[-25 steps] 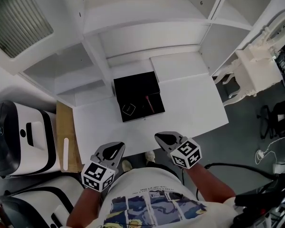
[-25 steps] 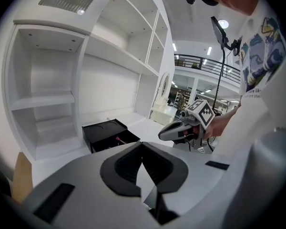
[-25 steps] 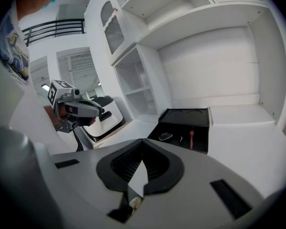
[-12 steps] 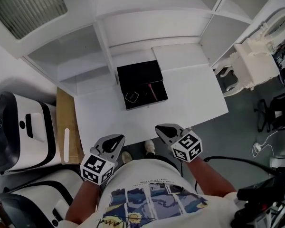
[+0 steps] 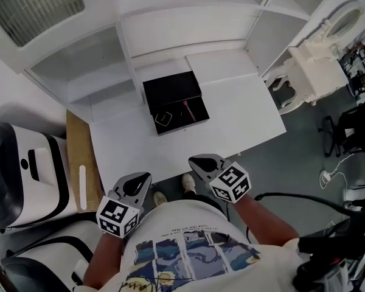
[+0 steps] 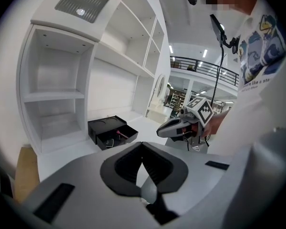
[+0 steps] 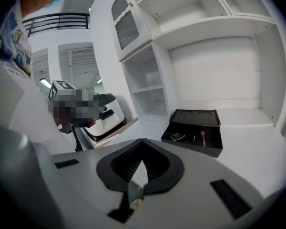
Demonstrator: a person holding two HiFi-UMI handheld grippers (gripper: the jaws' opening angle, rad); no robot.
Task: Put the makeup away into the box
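Left gripper [image 6: 142, 148]: jaws closed, tips meeting, nothing between. Right gripper [image 7: 143, 146]: jaws pressed together, empty. Both held near person's printed shirt [image 5: 188, 254], off near edge of white table [image 5: 237, 126], well apart from box. Black box [image 5: 172, 93] at table's far side, against white shelving unit [image 5: 170, 35]; drawer [image 5: 177, 115] pulled open. Inside drawer: red-tipped makeup stick [image 5: 187, 108], small dark item with pale outline [image 5: 163, 118]. Left of table: wooden board [image 5: 77, 154], white-and-black machine [image 5: 24, 169]. Right: ornate white furniture [image 5: 313, 72], grey floor [image 5: 304, 157].
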